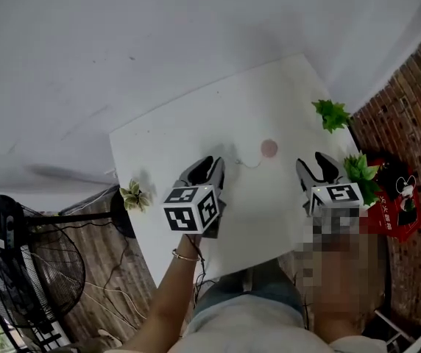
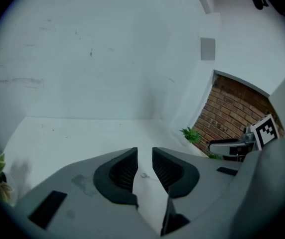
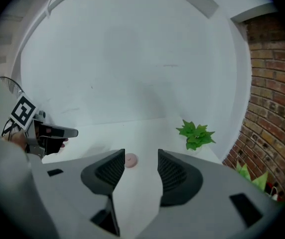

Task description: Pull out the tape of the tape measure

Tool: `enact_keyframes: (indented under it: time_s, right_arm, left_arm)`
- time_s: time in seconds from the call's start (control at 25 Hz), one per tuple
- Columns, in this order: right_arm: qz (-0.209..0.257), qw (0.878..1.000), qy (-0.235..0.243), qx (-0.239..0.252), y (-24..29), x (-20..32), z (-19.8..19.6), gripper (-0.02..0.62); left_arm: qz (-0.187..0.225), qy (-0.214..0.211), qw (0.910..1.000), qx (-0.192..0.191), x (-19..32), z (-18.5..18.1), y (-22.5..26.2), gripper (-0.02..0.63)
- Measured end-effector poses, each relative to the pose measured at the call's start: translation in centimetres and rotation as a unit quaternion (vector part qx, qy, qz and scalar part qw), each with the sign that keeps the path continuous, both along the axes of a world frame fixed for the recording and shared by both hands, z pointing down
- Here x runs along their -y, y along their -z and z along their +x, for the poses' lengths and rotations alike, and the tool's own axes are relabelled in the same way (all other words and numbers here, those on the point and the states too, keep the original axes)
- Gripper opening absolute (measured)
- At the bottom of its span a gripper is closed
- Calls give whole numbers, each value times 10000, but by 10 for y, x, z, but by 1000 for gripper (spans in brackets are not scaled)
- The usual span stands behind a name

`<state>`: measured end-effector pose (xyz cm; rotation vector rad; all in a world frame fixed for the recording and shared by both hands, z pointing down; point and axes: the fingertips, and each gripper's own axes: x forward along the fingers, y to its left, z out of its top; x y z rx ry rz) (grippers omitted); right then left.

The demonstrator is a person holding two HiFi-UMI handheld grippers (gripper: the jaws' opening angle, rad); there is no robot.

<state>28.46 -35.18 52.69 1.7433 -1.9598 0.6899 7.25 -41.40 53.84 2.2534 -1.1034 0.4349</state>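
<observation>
- The left gripper [image 2: 144,156], seen low and left of centre in the head view, is held with its jaws a little apart. Nothing is pinched. Only the white table [image 1: 196,131] and the small end ring [image 2: 143,175] of the tape are seen through the gap.
- The right gripper [image 3: 140,158], at the lower right of the head view, is held with its jaws parted wider and is likewise empty.
- The tape measure [image 1: 269,148], a small round pink case, is found on the table just beyond the grippers, near the middle of the head view. It is touched by neither gripper.
- A short stretch of thin tape [image 1: 249,163] is seen lying out of the case, curving toward the left gripper.
- The pull is judged to be at least partly done, since some tape lies out and its end has been let go. How much tape is left in the case cannot be told. If a longer pull is wanted, the end would have to be gripped again.
- Counted from near to far:
  - two grippers
  - one standing fan [image 1: 19,271] at the lower left
  - one tape measure
  - one table
  - three small potted plants: a pale one [image 1: 135,195] at the table's left edge, a green one [image 1: 361,169] beside the right gripper, and a green one [image 1: 332,114] at the far right corner
</observation>
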Motion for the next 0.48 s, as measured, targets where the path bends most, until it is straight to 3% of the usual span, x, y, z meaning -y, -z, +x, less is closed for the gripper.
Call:
enact_keyframes:
  time_s: [0.48]
  right_arm:
    - [1181,9917,-506,1,107,-32,-13,133]
  left_arm:
    - [1304,325,9897,-494,-13,-37,125,83]
